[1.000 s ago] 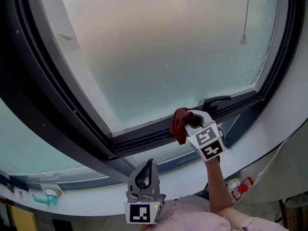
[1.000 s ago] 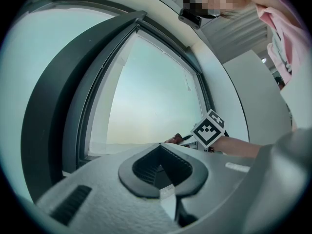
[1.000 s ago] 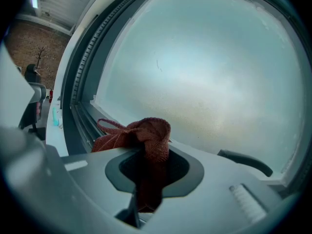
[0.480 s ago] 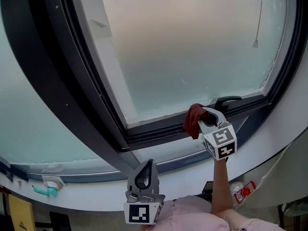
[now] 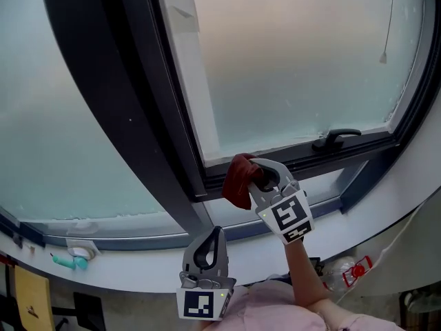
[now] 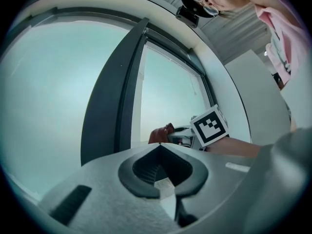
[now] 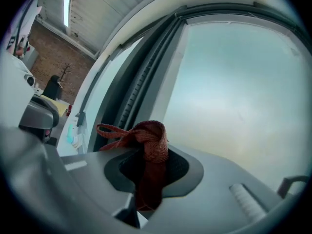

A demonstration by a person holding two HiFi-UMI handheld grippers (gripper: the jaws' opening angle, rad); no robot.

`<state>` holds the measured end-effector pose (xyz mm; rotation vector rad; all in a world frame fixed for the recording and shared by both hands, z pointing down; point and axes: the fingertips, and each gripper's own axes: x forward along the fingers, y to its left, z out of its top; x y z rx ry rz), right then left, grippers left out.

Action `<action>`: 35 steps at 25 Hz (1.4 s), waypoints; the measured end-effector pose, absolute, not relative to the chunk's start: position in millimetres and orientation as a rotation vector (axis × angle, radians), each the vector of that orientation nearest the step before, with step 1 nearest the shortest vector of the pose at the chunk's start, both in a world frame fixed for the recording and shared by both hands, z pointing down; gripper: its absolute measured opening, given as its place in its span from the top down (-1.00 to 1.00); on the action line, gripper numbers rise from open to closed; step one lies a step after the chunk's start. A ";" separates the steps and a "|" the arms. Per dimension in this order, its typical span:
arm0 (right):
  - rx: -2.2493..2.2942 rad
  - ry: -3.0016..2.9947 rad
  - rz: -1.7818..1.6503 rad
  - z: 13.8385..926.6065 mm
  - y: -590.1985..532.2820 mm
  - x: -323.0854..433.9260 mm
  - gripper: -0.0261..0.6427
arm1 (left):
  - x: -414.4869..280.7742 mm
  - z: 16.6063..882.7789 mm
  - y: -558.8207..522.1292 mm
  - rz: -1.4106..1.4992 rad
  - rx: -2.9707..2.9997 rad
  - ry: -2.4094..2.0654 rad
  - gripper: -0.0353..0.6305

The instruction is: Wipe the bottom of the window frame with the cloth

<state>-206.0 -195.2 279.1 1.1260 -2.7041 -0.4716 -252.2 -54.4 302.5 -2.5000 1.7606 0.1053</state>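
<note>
A dark red cloth (image 5: 239,178) is bunched in my right gripper (image 5: 256,174), which is shut on it and presses it against the bottom rail of the dark window frame (image 5: 289,158) near its left corner. In the right gripper view the red cloth (image 7: 148,147) sticks up between the closed jaws, beside the frame's tracks (image 7: 141,77). My left gripper (image 5: 209,249) hangs low in front of me, shut with nothing in it, away from the frame. From the left gripper view the cloth (image 6: 158,134) and the right gripper's marker cube (image 6: 209,126) show ahead.
A black window handle (image 5: 334,138) sits on the bottom rail to the right. A thick dark mullion (image 5: 131,109) runs up at the left. The white curved sill (image 5: 138,271) carries a teal object (image 5: 69,261) at far left. A pull cord (image 5: 386,43) hangs at upper right.
My right gripper has slid the cloth leftwards along the bottom rail, away from the handle toward the frame's left corner. The head view has swung to the left. The left gripper stays put.
</note>
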 end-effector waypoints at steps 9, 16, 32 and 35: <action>0.941 -2.592 -0.592 312.5 -193.6 -281.3 0.70 | -283.5 302.7 -37.9 0.135 -2.450 1.851 0.90; 0.955 -2.507 -0.595 318.8 -199.2 -285.0 0.73 | -288.9 302.5 -37.1 0.096 -2.435 1.866 0.90; 0.944 -2.520 -0.551 321.8 -198.3 -281.3 0.73 | -258.6 314.6 -40.3 0.077 -2.521 1.820 0.90; 0.947 -2.519 -0.545 323.2 -198.0 -280.7 0.73 | -262.2 315.9 -38.0 0.081 -2.522 1.828 0.90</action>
